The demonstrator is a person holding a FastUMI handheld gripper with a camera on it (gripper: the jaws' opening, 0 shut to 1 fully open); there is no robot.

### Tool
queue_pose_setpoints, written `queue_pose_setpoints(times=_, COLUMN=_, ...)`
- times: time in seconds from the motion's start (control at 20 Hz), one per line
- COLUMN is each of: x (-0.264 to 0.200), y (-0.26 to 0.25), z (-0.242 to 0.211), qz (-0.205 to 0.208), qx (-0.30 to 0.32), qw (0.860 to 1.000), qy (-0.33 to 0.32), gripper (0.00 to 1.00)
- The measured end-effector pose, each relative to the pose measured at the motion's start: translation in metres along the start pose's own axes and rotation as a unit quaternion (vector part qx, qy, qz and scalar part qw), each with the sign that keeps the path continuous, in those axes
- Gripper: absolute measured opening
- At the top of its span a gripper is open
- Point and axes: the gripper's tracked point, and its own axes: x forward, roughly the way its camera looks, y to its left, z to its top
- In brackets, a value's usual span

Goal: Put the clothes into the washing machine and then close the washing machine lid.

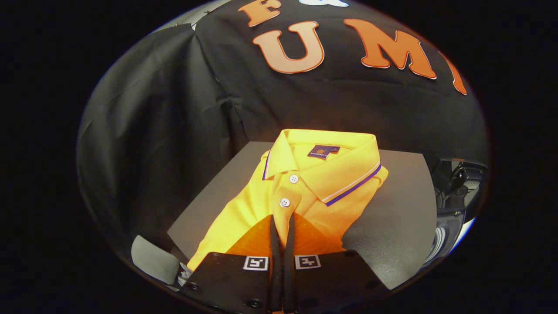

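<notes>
I see a folded yellow polo shirt (305,192) lying flat on the grey board — collar up toward the far wall, striped trim along the collar edge, two white buttons on the placket, a dark label inside the neck.

Low in the frame's centre sits the gripper (282,220), its two fingers (273,237) running up side by side from the bottom edge, nearly parallel and leaning a touch toward each other at the tips. Only a thin sliver of gap separates them, so the jaws are drawn close together. A square marker tag (256,263) rides on each finger block.
</notes>
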Motion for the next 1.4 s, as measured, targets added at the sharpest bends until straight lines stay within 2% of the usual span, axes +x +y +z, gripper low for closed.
queue_pose_setpoints(times=0.2, x=-0.004, y=-0.002, z=0.012, qz=0.008, qx=0.024, qw=0.996, qy=-0.089, gripper=0.08)
queue_pose_setpoints(times=0.55, x=-0.061, y=0.026, z=0.043, qz=0.032, qx=-0.034, qw=0.969, qy=-0.244, gripper=0.08)
queue_pose_setpoints(times=0.9, x=-0.115, y=0.056, z=0.071, qz=0.038, qx=-0.078, qw=0.951, qy=-0.296, gripper=0.08)
queue_pose_setpoints(times=1.4, x=-0.187, y=0.049, z=0.1, qz=-0.01, qx=-0.084, qw=0.933, qy=-0.351, gripper=0.08)
